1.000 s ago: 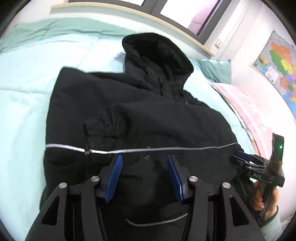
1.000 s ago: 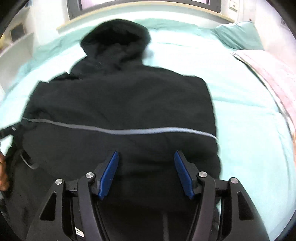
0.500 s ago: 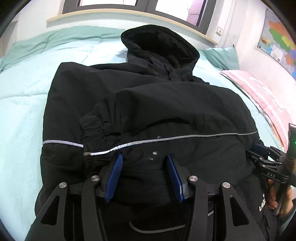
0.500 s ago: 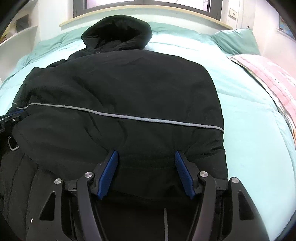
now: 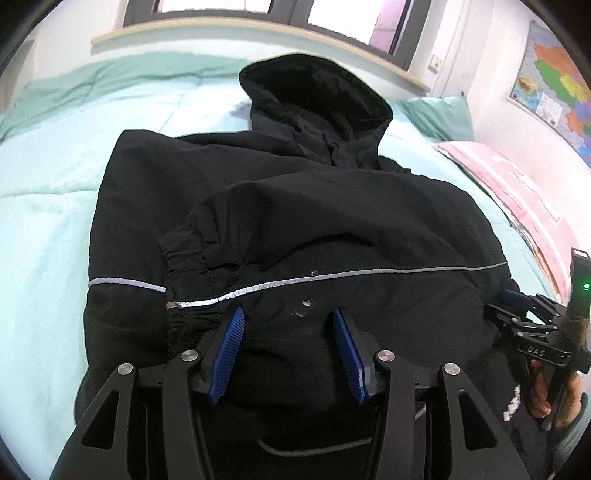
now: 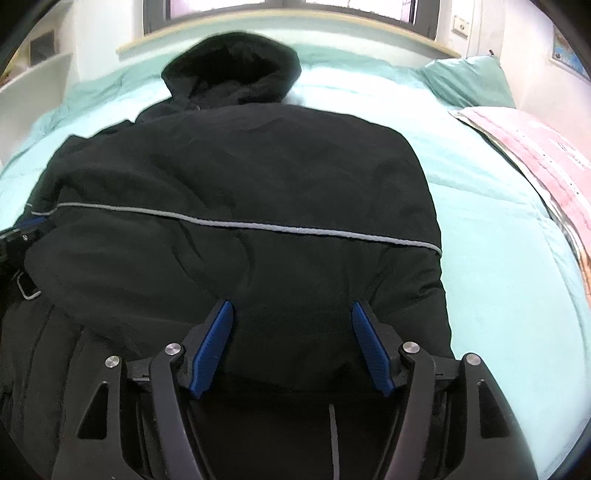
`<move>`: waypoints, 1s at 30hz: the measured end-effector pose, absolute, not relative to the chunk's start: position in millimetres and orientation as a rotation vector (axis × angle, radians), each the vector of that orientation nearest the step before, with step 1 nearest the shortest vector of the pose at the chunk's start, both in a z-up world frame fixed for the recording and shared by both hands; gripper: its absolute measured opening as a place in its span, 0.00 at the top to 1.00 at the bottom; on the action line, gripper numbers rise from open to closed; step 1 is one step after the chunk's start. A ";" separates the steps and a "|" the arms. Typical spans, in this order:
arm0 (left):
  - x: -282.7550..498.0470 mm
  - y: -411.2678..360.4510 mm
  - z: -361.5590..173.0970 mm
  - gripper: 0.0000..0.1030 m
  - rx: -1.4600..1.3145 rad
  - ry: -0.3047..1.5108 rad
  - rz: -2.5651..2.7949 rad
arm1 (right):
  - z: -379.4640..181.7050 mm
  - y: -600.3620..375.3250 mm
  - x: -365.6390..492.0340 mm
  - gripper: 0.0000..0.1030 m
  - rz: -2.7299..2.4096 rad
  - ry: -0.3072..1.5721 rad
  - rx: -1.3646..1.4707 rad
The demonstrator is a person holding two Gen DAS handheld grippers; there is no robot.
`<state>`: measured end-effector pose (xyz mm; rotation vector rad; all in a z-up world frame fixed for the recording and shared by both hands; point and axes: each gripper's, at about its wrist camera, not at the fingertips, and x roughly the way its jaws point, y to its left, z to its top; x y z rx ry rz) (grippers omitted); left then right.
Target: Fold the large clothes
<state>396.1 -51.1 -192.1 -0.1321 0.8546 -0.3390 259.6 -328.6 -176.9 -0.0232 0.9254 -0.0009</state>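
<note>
A black hooded jacket (image 5: 332, 221) with a thin reflective stripe lies on the bed, hood at the far end; it also shows in the right wrist view (image 6: 240, 184). One sleeve is folded across its body, its gathered cuff (image 5: 184, 254) left of centre. My left gripper (image 5: 288, 321) is open, its jaws around a raised bulge of jacket fabric near the hem. My right gripper (image 6: 291, 314) is open, its jaws likewise around a fabric bulge near the hem; it also shows in the left wrist view (image 5: 517, 306) at the jacket's right edge.
The bed has a mint green duvet (image 5: 48, 206) and a green pillow (image 6: 465, 81) at the far right. A pink blanket (image 6: 535, 155) lies along the right side. A window sill (image 5: 258, 33) and wall run behind; a map (image 5: 554, 85) hangs on the right wall.
Both grippers dropped lower and moved in toward the jacket's hem. The jacket itself lies much as before, both grippers staying open.
</note>
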 end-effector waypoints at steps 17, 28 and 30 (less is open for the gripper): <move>492.0 -28.3 55.3 0.39 -0.230 0.776 -0.330 | 61.9 -337.0 383.2 0.24 0.053 0.914 0.141; 674.8 -38.8 -39.5 0.37 -0.255 0.945 -0.279 | -33.1 -337.0 548.7 0.29 0.055 1.046 0.205; 700.9 -44.3 -66.4 0.37 -0.255 0.980 -0.274 | -51.2 -338.4 568.1 0.29 0.053 1.066 0.222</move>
